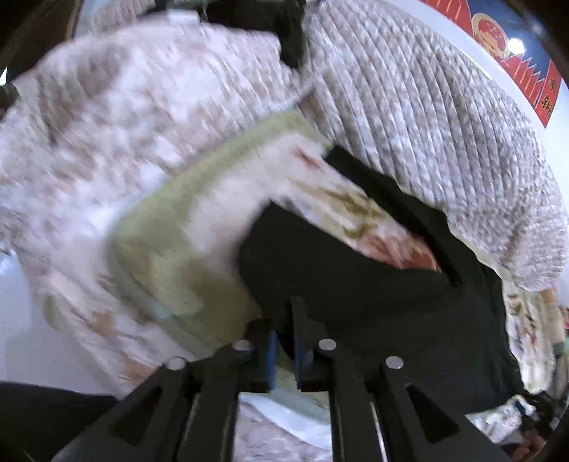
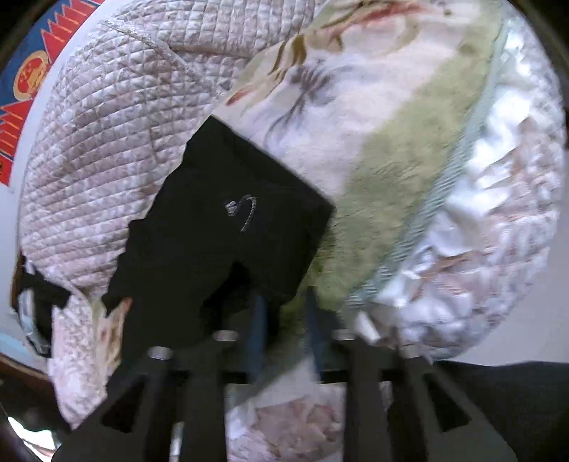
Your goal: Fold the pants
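Note:
Black pants (image 1: 373, 284) lie on a floral blanket with a green band (image 1: 170, 256) on a bed. In the right wrist view the pants (image 2: 227, 220) look folded into a block with a small silver heart mark. My left gripper (image 1: 284, 337) sits at the pants' near left edge, its jaws close together; whether they pinch cloth is unclear. My right gripper (image 2: 284, 320) is over the pants' near right corner, its jaws a small gap apart with nothing clearly held. Both views are blurred.
A quilted beige cover (image 1: 426, 117) is bunched behind the pants; it also shows in the right wrist view (image 2: 106, 124). A red and blue poster (image 1: 515, 60) hangs on the white wall. A dark garment (image 1: 274, 21) lies at the far side.

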`<state>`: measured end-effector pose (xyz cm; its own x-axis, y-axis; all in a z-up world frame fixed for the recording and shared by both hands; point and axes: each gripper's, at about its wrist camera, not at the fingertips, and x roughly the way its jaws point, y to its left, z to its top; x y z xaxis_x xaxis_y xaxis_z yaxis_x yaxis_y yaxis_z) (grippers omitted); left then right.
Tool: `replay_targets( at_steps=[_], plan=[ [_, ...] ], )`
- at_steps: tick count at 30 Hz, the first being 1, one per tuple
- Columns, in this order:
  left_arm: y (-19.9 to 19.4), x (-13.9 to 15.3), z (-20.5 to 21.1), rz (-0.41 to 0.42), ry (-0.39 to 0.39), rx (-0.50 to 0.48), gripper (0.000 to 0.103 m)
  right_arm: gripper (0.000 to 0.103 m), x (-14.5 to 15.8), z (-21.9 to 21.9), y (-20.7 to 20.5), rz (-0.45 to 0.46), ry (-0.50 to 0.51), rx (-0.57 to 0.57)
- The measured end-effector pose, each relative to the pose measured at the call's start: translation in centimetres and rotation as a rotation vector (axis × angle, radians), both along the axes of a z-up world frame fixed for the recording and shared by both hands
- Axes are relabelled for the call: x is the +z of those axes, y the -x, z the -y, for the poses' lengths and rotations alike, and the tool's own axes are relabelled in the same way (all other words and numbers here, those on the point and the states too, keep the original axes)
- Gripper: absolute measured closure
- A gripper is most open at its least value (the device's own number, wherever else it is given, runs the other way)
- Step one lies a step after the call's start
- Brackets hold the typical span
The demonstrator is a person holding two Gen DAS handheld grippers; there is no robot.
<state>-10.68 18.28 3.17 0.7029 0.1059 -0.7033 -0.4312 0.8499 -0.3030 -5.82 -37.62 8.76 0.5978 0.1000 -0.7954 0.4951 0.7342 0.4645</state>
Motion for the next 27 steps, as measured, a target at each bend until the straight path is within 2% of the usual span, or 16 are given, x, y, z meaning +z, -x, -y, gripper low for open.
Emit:
replay_targets(
  at_steps=[4, 5, 7, 10, 12, 15, 16, 17, 18, 19, 20, 22, 23, 24, 26, 27],
  plan=[
    [-1.2, 2.1, -0.8, 0.037, -0.115, 0.011, 0.045, 0.063, 3.3, 0.4, 0.2, 0.071, 0.156, -0.023],
    [-2.3, 2.2, -0.6, 0.031, -0.129, -0.013, 0.040, 0.060, 3.6, 0.3, -0.2, 0.077, 0.188, -0.016],
    [-5.3, 2.0, 0.6, 0.016, -0.178, -0.107, 0.036, 0.060, 3.7, -0.1, -1.7, 0.082, 0.226, 0.019],
    [-10.0, 0.3, 1.7, -0.066, -0.246, -0.155, 0.036, 0.060, 3.1, -1.4, -4.4, 0.067, 0.300, 0.103],
    [-12.4, -1.3, 1.5, -0.150, -0.279, -0.140, 0.036, 0.060, 2.3, -1.9, -6.1, 0.034, 0.346, 0.146],
    [-13.4, -3.3, 1.4, -0.220, -0.300, -0.143, 0.036, 0.060, 1.0, -1.4, -7.6, -0.036, 0.384, 0.165],
    [-13.3, -3.3, 1.8, -0.207, -0.330, -0.146, 0.037, 0.059, 0.0, -1.2, -8.3, -0.086, 0.389, 0.190],
    [-13.3, -3.3, 2.2, -0.205, -0.349, -0.158, 0.052, 0.057, -0.7, -1.1, -8.7, -0.115, 0.379, 0.216],
    [-13.3, -3.3, 2.6, -0.198, -0.355, -0.174, 0.062, 0.057, -1.7, -1.0, -9.2, -0.145, 0.356, 0.238],
    [-13.3, -3.2, 2.8, -0.189, -0.365, -0.176, 0.082, 0.057, -2.3, -1.0, -9.4, -0.163, 0.350, 0.245],
    [-13.4, -3.2, 3.0, -0.189, -0.384, -0.174, 0.090, 0.057, -2.5, -1.0, -9.4, -0.165, 0.357, 0.246],
    [-13.4, -3.1, 3.1, -0.180, -0.393, -0.161, 0.093, 0.057, -2.5, -1.0, -9.5, -0.162, 0.368, 0.244],
    [-13.4, -3.1, 3.1, -0.175, -0.398, -0.148, 0.094, 0.062, -2.6, -1.1, -9.5, -0.164, 0.379, 0.250],
    [-13.4, -3.0, 3.1, -0.168, -0.407, -0.130, 0.094, 0.071, -2.5, -1.3, -9.5, -0.163, 0.394, 0.262],
    [-13.7, -2.8, 2.8, -0.163, -0.417, -0.106, 0.094, 0.101, -2.3, -1.3, -9.1, -0.179, 0.474, 0.236],
    [-13.9, -3.0, 2.6, -0.175, -0.418, -0.108, 0.094, 0.101, -2.3, -0.7, -8.9, -0.179, 0.470, 0.215]
  ],
)
